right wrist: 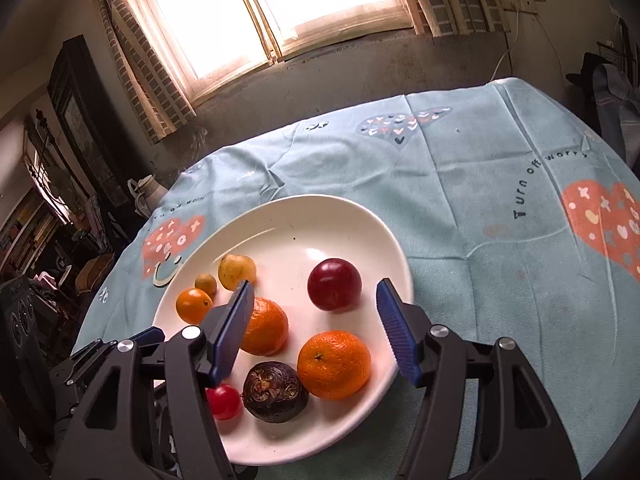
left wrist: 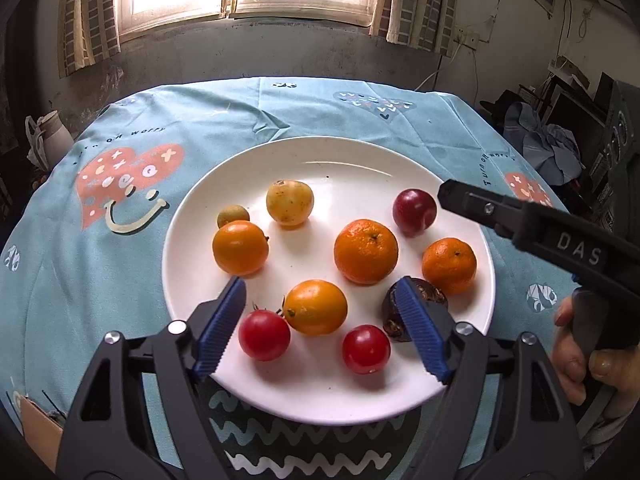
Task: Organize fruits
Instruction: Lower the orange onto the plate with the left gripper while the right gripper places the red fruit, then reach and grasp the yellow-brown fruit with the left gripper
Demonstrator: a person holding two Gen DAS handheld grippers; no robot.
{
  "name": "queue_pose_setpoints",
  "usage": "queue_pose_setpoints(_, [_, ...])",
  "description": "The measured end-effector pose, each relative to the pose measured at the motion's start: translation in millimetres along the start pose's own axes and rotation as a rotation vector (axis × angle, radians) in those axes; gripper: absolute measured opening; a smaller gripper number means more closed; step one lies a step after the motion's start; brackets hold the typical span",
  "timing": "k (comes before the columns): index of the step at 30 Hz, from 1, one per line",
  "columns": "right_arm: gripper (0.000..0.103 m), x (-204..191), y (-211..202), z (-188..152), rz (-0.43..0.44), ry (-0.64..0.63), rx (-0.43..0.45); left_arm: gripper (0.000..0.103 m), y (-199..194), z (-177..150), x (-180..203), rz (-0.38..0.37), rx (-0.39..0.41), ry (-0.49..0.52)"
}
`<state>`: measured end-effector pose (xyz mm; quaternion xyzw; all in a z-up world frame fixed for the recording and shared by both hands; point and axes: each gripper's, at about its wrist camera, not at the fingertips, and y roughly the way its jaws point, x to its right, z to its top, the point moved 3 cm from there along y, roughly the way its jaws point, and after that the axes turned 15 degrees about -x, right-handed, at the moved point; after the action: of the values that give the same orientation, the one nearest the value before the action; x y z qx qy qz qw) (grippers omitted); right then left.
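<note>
A white plate [left wrist: 320, 160] on the blue tablecloth holds several fruits: a mandarin [left wrist: 366, 251], a second mandarin [left wrist: 449, 265], two smooth oranges [left wrist: 240, 247] [left wrist: 316, 307], two red tomatoes [left wrist: 264, 335] [left wrist: 366, 349], a red plum [left wrist: 414, 212], a yellow fruit [left wrist: 289, 202], a small brown fruit [left wrist: 233, 215] and a dark wrinkled fruit [left wrist: 390, 312]. My left gripper [left wrist: 322, 304] is open and empty above the plate's near side. My right gripper [right wrist: 316, 300] is open and empty above the plate [right wrist: 280, 216], over the plum [right wrist: 334, 284] and the mandarins [right wrist: 334, 364] [right wrist: 266, 326]. The dark fruit [right wrist: 275, 392] lies near.
The round table's blue cloth [left wrist: 120, 240] has heart prints; bare cloth [right wrist: 500, 200] lies right of the plate. A white jug [left wrist: 54, 132] stands beyond the table's left edge. A window and wall lie behind. The right tool's body [left wrist: 560, 240] crosses the left wrist view.
</note>
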<state>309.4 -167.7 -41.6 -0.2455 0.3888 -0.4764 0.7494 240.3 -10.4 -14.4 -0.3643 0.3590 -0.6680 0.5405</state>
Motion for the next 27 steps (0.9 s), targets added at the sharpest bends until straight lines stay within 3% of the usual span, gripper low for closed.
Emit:
queue_pose_setpoints(6, [0.065, -35.7, -78.4, -9.8, 0.121, -0.038, 0.105, 0.099, -34.2, -16.6, -18.0, 0.068, 0.071, -0.023])
queue_pose_setpoints(10, [0.094, -59.4, -115.4, -41.4, 0.125, -0.111, 0.154, 0.101, -57.4, -47.6, -36.5, 0.026, 0.09, -0.078])
queue_pose_setpoints(16, [0.094, -38.5, -110.3, -125.3, 0.076, -0.122, 0.167, 0.101, -61.3, -108.7, -60.6, 0.04, 0.046, -0.154])
queue_pose_setpoints(18, [0.094, -27.9, -97.5, -148.2, 0.008, -0.1, 0.125, 0.101, -64.9, -123.1, -65.0, 0.052, 0.049, -0.169])
queue_pose_setpoints(19, [0.094, -27.9, -92.1, -152.1, -0.004, -0.109, 0.081, 0.101, -67.7, -129.5, -66.0, 0.051, 0.054, -0.174])
queue_pose_setpoints(23, [0.094, -30.7, -93.7, -153.5, -0.004, -0.131, 0.115, 0.101, -75.4, -152.8, -68.2, 0.041, 0.063, -0.176])
queue_pose_setpoints(27, [0.094, -30.2, -85.7, -155.4, -0.003, -0.122, 0.071, 0.101, -71.5, -158.5, -65.1, 0.051, 0.032, -0.165])
